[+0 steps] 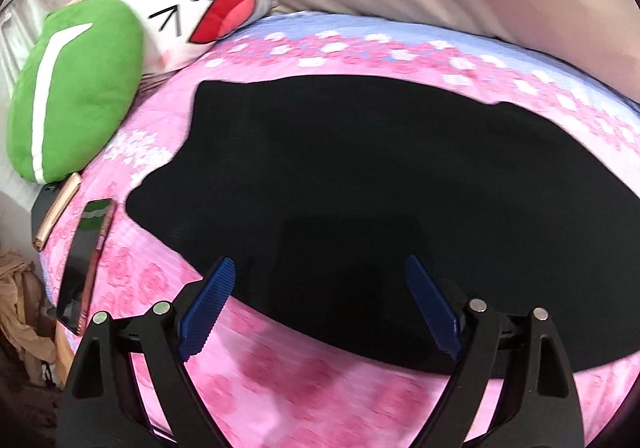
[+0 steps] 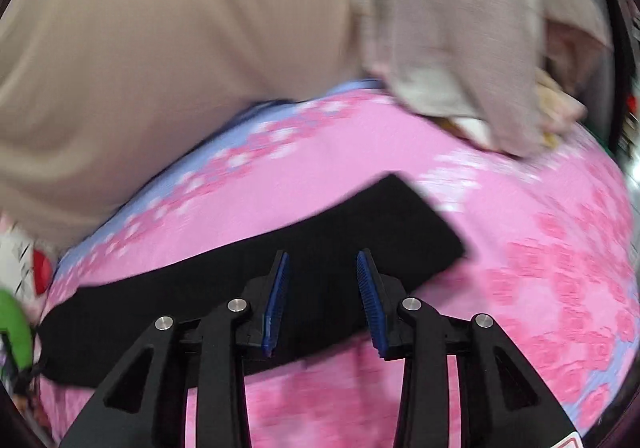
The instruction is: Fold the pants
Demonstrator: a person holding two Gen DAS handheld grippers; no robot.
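Observation:
The black pants point(image 1: 360, 167) lie flat across the pink flowered bed sheet point(image 1: 280, 380), doubled over into a broad shape. My left gripper point(image 1: 319, 262) hovers over their near edge, its blue pads spread wide and empty. In the right wrist view one narrow end of the pants point(image 2: 384, 215) stretches toward the upper right. My right gripper point(image 2: 322, 255) sits over their near edge with its pads partly apart. Black cloth shows behind the gap, and neither pad presses on it.
A green plush cushion point(image 1: 76, 91) and a white cat-face pillow point(image 1: 192, 3) lie at the bed's left end. Two phones point(image 1: 90, 248) rest near the left edge. Beige fabric point(image 2: 160, 47) rises behind the bed, and a greyish garment point(image 2: 460, 47) lies at its far right.

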